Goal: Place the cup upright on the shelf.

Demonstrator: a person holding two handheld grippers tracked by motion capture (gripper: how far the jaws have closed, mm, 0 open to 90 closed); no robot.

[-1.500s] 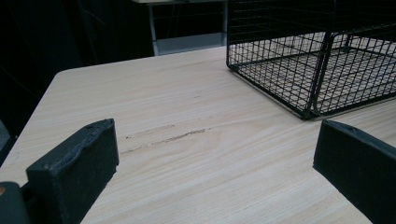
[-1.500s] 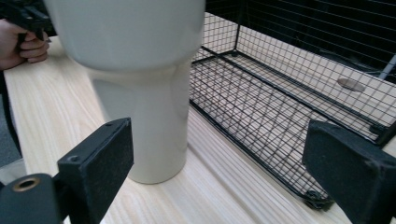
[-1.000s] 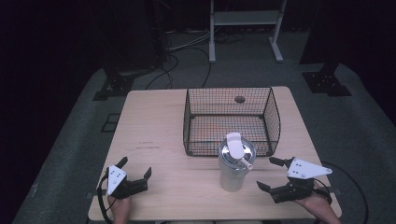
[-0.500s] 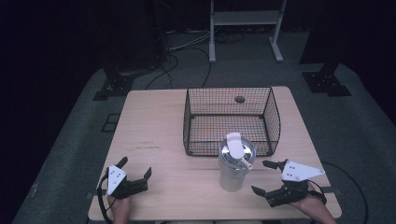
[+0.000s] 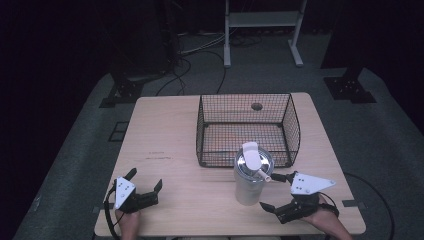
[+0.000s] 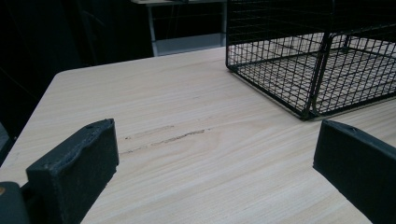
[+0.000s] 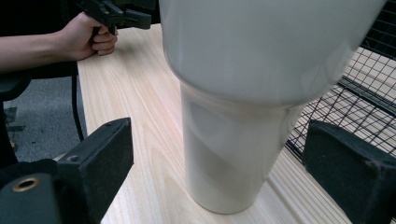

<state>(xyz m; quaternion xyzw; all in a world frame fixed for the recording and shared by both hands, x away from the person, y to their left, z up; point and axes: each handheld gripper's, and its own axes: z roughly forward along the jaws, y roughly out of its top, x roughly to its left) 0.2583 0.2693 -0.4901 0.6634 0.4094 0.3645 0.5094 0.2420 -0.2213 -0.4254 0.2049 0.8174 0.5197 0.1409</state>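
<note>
Tumbler (image 5: 251, 176) stands upright on the bench (image 5: 165, 135), just near of the wire basket (image 5: 295, 127), its lid and straw on top. Since a second ago the right gripper (image 5: 276, 192) has slid left toward it and now sits just beside its base, jaws spread wide with the cup between them but untouched. That suggests a grasp is coming. The left gripper (image 5: 145, 186) has stayed at the near left corner, also wide open and empty.
</note>
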